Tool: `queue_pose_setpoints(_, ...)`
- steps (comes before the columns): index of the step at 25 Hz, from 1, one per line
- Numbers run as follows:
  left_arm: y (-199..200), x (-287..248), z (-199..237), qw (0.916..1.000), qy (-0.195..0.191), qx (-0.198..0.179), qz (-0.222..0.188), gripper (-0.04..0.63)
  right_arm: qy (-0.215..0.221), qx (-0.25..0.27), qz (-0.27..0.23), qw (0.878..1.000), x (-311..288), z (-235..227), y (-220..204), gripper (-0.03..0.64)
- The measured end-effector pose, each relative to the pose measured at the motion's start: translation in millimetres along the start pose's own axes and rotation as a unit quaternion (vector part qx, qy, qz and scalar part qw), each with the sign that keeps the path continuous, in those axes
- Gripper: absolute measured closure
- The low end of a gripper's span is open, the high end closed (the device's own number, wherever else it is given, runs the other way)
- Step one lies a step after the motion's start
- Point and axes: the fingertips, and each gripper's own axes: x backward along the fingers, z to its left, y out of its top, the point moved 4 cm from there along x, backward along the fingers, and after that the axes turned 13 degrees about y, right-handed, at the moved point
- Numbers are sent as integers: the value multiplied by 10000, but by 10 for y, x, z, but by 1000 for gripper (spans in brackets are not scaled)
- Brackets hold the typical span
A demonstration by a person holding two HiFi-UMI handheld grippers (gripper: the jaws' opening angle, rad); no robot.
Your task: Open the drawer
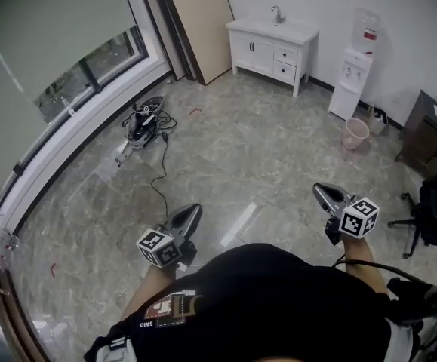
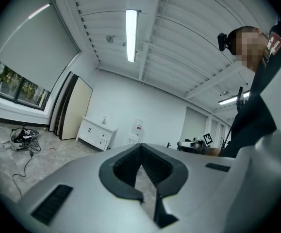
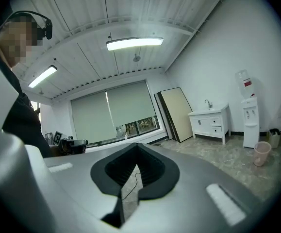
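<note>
You hold the left gripper [image 1: 195,208] and right gripper [image 1: 318,188] level at your waist, each with jaws pressed together on nothing, presumably just carried; the drawer [image 1: 285,54] sits in the white sink cabinet [image 1: 254,48] against the far wall, well apart.

White drawer [image 1: 285,54] shut, in sink cabinet [image 1: 252,50] across room.

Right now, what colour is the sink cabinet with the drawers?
White. The sink cabinet shows best in the head view, against the far wall.
</note>
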Motion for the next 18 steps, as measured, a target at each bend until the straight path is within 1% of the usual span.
queue_pose_setpoints(3,-87,-165,111,9997,164,-127,104,595,55,-90,35,9999,-22,-223,-41,618)
queue_pose_setpoints(5,-117,-292,165,9996,206,-102,145,595,24,-167,38,9998,-16,-364,-100,618)
queue_pose_setpoints(7,-116,-463,252,9996,165,-66,201,595,-75,-258,16,9996,-52,-514,-126,618)
queue_pose_setpoints(10,-44,-726,474,9996,1,0,269,595,-211,-278,69,9994,-267,-668,-63,618)
queue_pose_setpoints(14,83,-1130,856,9992,-290,96,273,595,-428,-172,70,9989,-637,-907,61,618)
queue_pose_setpoints(16,220,-1350,1079,9985,-459,163,269,595,-546,-193,-23,9983,-873,-1037,145,618)
queue_pose_setpoints(18,409,-1531,1319,9979,-575,123,274,595,-592,-178,-55,9981,-1146,-1109,253,618)
